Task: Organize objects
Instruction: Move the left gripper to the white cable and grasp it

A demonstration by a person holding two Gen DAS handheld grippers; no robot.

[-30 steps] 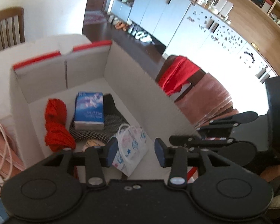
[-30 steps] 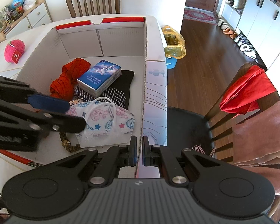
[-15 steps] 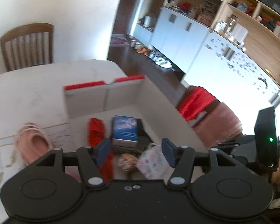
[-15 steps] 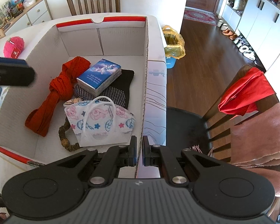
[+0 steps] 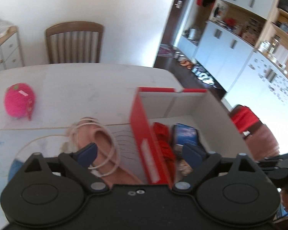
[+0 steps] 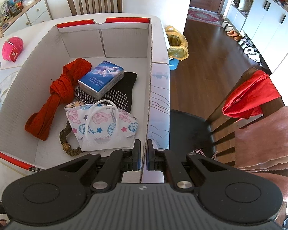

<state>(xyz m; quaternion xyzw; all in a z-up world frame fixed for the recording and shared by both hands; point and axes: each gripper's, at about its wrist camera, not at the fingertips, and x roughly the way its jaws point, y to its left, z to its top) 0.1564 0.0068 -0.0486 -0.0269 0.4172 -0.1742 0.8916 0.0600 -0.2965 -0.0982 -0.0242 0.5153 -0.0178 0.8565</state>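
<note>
On right wall of cardboard box (image 6: 150, 76): right gripper (image 6: 143, 158) pinched tight on wall's top edge. Just past its tips, inside box: kids' face mask (image 6: 103, 126) with cartoon print, brown hair tie (image 6: 67, 143) partly under it. Further in: blue tissue pack (image 6: 101, 80) on black dotted cloth (image 6: 121, 94), knotted red scarf (image 6: 55, 97) beside. Left gripper (image 5: 140, 153) spread wide, jaws just been opening, nothing between pads; box's red left wall straight ahead of it. Outside box on white table (image 5: 76, 84): pink slipper (image 5: 101, 143) with white cable (image 5: 105, 164) on it, pink fluffy ball (image 5: 19, 103) further off.
</note>
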